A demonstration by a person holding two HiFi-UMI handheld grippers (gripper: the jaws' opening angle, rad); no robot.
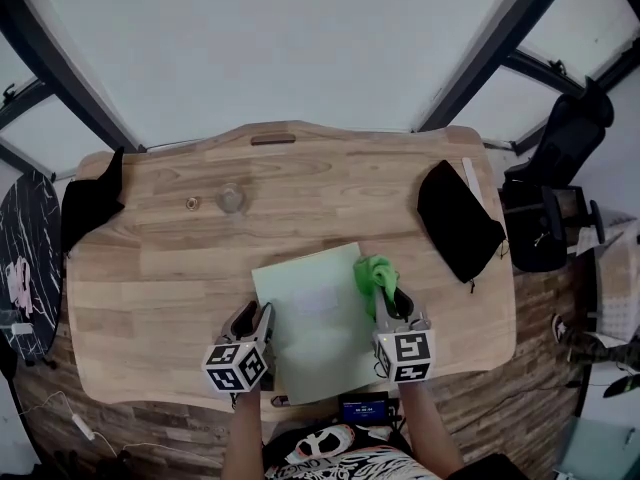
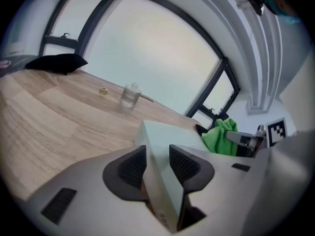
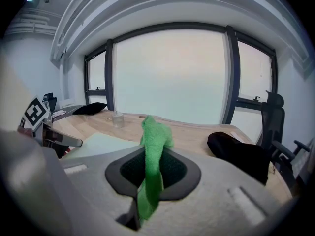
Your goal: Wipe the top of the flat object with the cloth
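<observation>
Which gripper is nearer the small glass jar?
Left. The left gripper is at the left edge of the pale green board, almost straight towards the person from the glass jar; the right gripper, holding the green cloth, is further right.

flat object (image 1: 318,340): pale green, lying flat | cloth (image 1: 375,274): green, bunched (seemingly over its right edge)
</observation>
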